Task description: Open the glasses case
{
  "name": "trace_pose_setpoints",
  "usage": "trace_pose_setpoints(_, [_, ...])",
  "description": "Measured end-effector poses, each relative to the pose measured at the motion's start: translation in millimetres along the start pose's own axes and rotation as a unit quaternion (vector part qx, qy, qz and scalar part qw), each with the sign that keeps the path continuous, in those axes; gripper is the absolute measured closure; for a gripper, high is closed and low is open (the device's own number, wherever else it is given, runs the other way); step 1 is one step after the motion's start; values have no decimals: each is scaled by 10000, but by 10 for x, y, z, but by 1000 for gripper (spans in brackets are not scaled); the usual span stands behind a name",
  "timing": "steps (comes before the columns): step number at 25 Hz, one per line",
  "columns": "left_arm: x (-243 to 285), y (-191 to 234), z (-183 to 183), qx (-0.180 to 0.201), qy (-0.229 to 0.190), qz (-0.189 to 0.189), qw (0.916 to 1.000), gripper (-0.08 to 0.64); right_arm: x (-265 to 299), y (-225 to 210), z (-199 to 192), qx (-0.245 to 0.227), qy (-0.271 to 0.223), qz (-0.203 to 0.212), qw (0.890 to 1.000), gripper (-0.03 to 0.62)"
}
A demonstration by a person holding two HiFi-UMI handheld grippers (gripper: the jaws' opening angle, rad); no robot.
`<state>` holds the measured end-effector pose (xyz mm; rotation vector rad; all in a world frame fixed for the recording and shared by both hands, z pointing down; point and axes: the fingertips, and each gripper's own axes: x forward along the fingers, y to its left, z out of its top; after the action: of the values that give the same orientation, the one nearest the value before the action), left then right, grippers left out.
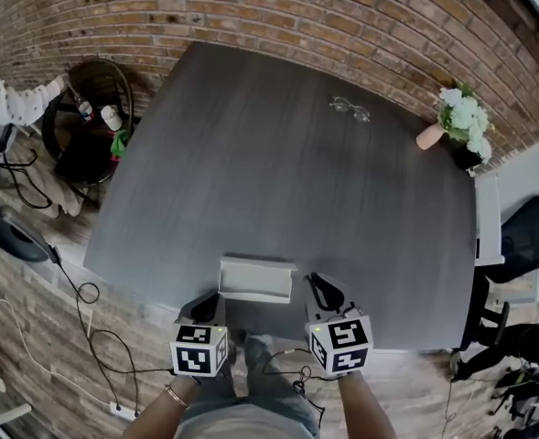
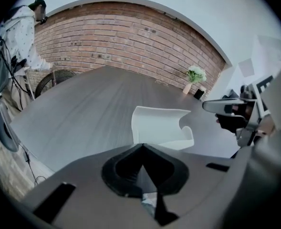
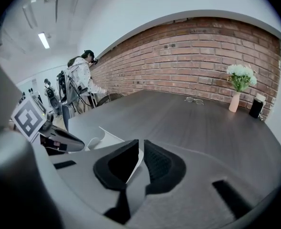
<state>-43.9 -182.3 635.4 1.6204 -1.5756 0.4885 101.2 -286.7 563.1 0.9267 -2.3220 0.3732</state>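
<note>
Left claw closed, right claw ajar, beside white glasses case

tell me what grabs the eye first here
The white glasses case sits at the near edge of the dark table, between the left tool and right tool. Far across lie the glasses, with white flowers at the right corner by the brick wall.

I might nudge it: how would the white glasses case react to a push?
The glasses case looks thin-walled, so it is probably light and apt to slide on the smooth table. Its lid stands raised, so a push there may tip it or fold it shut.
</note>
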Motion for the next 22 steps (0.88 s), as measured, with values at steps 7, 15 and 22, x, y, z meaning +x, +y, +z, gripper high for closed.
trace_pose_setpoints(7, [-451,54,841,19,-1091,13,9940,565,-255,-120,408,287,-571,-271,9976,583])
trace_pose_setpoints(15, [-1223,45,2210,574,-2768,61,9592,565,-789,-403,1290,465,-1762,-726,9806,588])
trace_pose_setpoints(22, [-1867,17,3107,965,-3916,76,9150,565,-1381,-743,1923,551,-2646,-1320,9537,589])
